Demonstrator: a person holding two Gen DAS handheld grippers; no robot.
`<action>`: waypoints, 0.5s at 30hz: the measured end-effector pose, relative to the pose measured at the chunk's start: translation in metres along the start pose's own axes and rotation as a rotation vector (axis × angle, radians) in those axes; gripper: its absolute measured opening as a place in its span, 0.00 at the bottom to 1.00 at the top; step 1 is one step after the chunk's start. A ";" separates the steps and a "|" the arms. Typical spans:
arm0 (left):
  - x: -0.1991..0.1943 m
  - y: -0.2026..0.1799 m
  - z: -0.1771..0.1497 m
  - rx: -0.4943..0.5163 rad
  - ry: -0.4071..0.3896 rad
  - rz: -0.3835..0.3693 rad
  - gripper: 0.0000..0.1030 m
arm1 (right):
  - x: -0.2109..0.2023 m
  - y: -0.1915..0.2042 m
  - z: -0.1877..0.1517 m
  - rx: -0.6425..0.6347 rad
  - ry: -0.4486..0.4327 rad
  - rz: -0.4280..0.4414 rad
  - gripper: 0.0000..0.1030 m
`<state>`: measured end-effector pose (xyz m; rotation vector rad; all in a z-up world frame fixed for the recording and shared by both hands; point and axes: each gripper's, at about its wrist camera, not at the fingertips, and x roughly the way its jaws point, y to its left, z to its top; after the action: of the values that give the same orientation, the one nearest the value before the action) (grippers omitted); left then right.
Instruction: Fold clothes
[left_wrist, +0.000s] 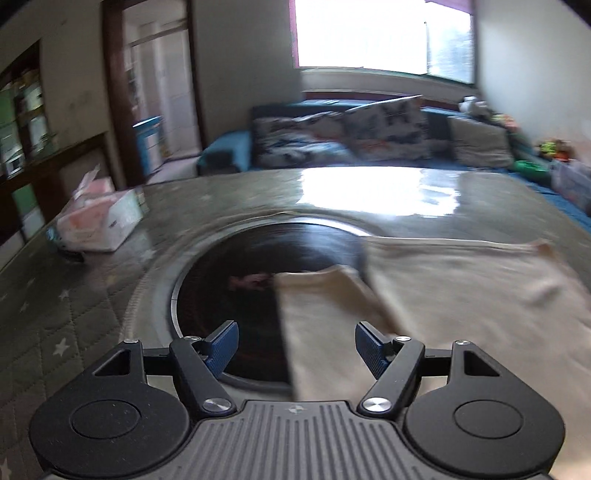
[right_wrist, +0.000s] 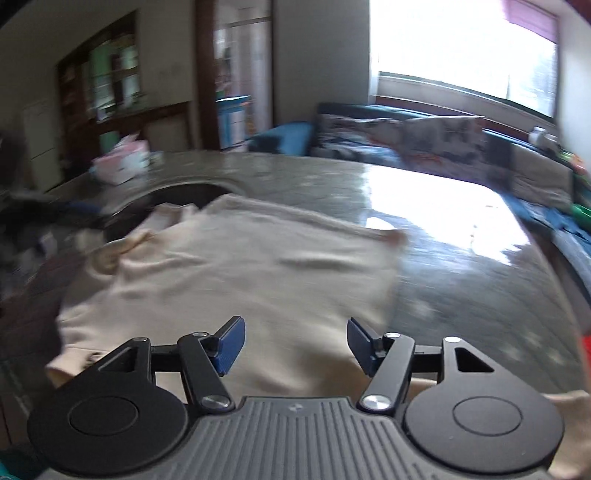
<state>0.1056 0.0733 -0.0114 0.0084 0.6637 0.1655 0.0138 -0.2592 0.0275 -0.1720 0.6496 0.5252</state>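
Left gripper (left_wrist: 296, 349): jaws apart, blue pads (left_wrist: 222, 347) bare, nothing pinched; poised above the edge of a cream garment (left_wrist: 461, 291) and a dark round recess (left_wrist: 266, 273) in the table. Beneath and between the fingers, a narrow flap of the cream cloth running down toward the camera, part of it overlapping the dark circle. Further right, the main body of the garment spread flat on the grey star-quilted table cover (left_wrist: 48, 325). Far left on the table, a pink-and-white tissue box (left_wrist: 99, 218). Beyond the table, a blue sofa (left_wrist: 221, 151) with patterned cushions under a bright window.

Right gripper (right_wrist: 295, 345): jaws likewise apart, pads clear of the fabric, nothing gripped; hanging over the near portion of the same cream garment (right_wrist: 236, 266). Cloth lying mostly flat, bunched and wrinkled at its left end near the round recess (right_wrist: 184, 194), far corner slightly raised. To the right, bare glossy table cover (right_wrist: 461, 258) with window glare. Whole view blurred.
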 end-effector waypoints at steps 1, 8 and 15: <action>0.010 0.003 0.003 -0.008 0.012 0.015 0.69 | 0.005 0.007 0.001 -0.016 0.007 0.014 0.61; 0.052 -0.003 0.009 0.045 0.041 0.056 0.67 | 0.023 0.028 -0.001 -0.056 0.047 0.064 0.62; 0.055 -0.010 0.009 0.092 0.011 0.078 0.53 | 0.029 0.027 -0.005 -0.050 0.071 0.065 0.66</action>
<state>0.1552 0.0725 -0.0385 0.1218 0.6821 0.2106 0.0171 -0.2260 0.0059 -0.2177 0.7131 0.6001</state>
